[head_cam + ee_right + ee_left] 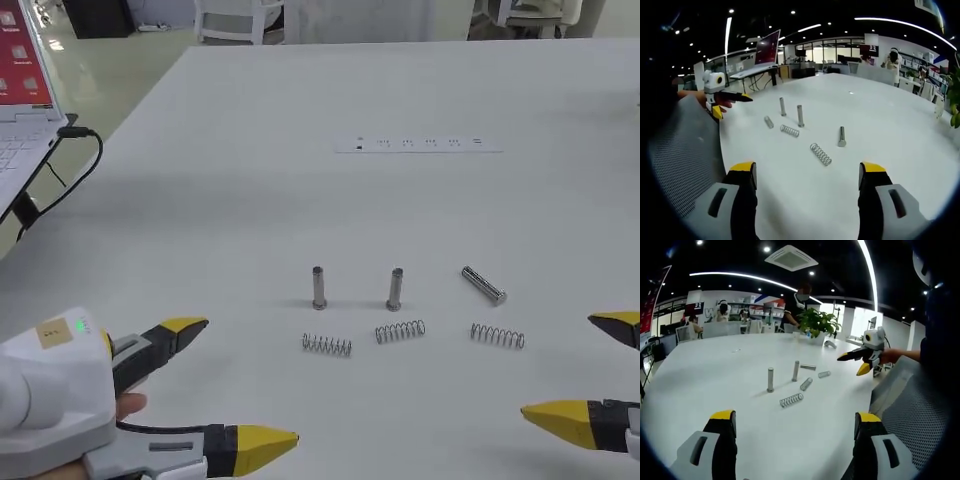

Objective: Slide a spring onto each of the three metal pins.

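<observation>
The left gripper [235,383] and right gripper [568,365] gape wide, empty; the lying pin [484,285] at center-right may roll if nudged.

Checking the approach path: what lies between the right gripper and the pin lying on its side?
One loose spring, lying just short of the pin; the right gripper view shows it.

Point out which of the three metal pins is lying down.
The rightmost pin in the head view, behind the right spring; the left pin and middle pin stand upright.
</observation>
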Motion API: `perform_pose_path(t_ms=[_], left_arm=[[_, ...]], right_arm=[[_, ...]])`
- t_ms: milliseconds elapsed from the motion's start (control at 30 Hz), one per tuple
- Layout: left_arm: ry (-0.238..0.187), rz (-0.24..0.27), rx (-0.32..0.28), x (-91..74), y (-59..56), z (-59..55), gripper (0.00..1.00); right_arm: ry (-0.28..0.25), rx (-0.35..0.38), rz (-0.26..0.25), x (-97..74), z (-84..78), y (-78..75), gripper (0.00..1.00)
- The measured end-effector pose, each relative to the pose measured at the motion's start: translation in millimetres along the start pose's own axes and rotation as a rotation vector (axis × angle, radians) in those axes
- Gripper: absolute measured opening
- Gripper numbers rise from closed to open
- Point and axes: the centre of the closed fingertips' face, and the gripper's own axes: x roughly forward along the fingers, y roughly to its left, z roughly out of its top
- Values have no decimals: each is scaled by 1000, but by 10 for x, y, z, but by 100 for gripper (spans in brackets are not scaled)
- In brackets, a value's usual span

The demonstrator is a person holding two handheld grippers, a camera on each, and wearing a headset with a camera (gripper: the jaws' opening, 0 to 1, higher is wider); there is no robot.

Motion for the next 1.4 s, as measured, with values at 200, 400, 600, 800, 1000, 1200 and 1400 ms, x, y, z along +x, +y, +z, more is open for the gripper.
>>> perform_pose_path(t_ms=[200,400,600,800,1000,1200,1400], left_arm=[[2,-1,0,3,-2,-3,95],[2,-4,-1,4,-12,-3,95],[0,-5,-1,3,-16,3,95],[-1,-5,0,1,-14,5,95],[-4,-2,-1,-2,-5,9,95],[-10,4,-4,-7,11,19,95],[-13,10,-4,-11,21,23,95]], right_arm=[[0,-4,-5,-5,22,-26,82],[7,-4,-12,-10,48,-63,79],[10,-14,-23,0,134,-125,77],[31,-17,-33,63,212,-212,72],[43,-32,-38,162,361,-303,65],[61,-62,-33,295,502,-376,59],[85,-87,-40,422,589,-475,55]])
